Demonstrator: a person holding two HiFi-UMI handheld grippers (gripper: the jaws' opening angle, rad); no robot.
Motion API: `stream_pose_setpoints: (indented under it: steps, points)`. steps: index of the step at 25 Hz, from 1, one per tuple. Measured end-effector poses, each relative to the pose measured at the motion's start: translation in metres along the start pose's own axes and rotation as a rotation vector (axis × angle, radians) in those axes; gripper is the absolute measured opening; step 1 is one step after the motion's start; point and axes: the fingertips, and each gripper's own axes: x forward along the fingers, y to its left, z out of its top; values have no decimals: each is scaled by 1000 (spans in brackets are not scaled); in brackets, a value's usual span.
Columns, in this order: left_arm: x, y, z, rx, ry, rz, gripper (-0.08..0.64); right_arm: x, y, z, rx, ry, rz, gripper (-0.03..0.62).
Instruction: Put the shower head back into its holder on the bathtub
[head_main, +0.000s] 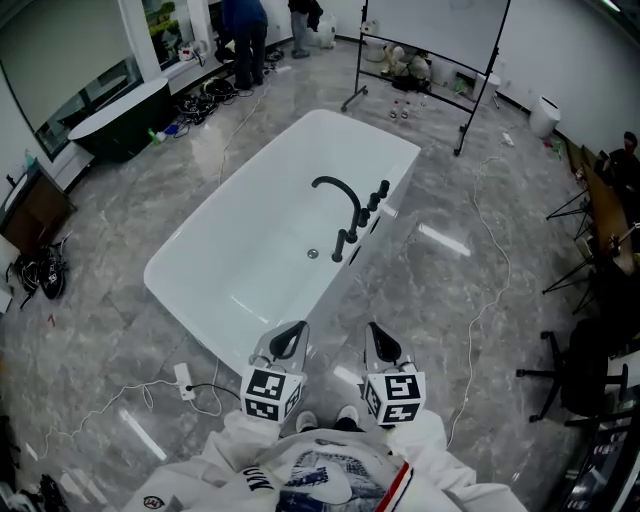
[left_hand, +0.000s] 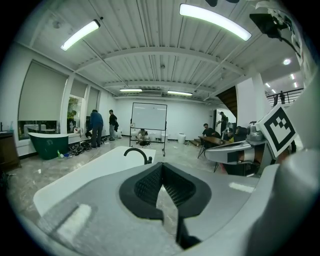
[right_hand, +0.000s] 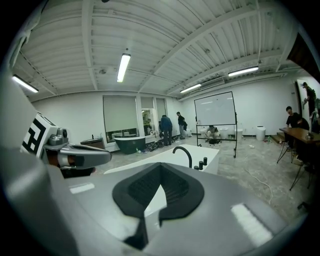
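The white bathtub (head_main: 250, 250) carries a row of black fittings on its right rim, and the slim shower head (head_main: 345, 243) stands upright at the near end of that row, just beside the arched spout (head_main: 338, 188). At the bathtub's near end, well apart from those fittings, the left gripper (head_main: 296, 332) and the right gripper (head_main: 376, 334) both have their jaws pressed together with nothing between them. Their cubes (head_main: 271, 392) show black-and-white square markers, and the print on the person's white jacket (head_main: 330, 470) is too blurred to read.
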Motion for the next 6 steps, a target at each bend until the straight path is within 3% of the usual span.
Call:
stream_pose_setpoints:
  steps: [6]
  points:
    - [-13, 14, 1, -4, -15, -8, -2, 2, 15, 1, -13, 1, -21, 3]
